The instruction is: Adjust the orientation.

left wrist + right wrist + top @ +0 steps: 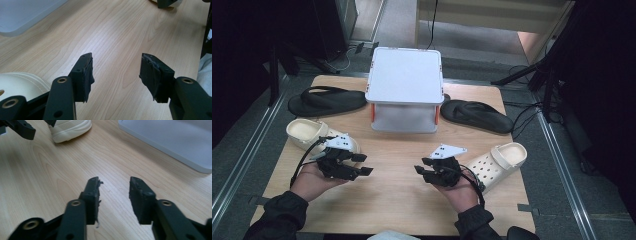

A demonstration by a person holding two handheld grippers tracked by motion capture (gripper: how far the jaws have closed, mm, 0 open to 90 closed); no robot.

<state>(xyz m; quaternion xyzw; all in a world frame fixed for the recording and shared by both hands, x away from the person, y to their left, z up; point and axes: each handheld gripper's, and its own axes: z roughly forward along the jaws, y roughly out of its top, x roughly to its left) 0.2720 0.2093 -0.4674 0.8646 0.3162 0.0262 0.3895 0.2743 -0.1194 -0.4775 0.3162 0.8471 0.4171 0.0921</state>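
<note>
Both jaws stand spread and empty, left gripper (354,167) beside its cream clog (319,134), right gripper (427,172) beside the other clog (496,162); a shallow pinch might slip off.

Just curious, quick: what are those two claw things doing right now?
Left gripper: open, holding nothing.
Right gripper: open, holding nothing.

We see the left cream clog (20,83) cut off at the frame's edge, its toe partly covered by the left gripper (357,167) from above.
</note>
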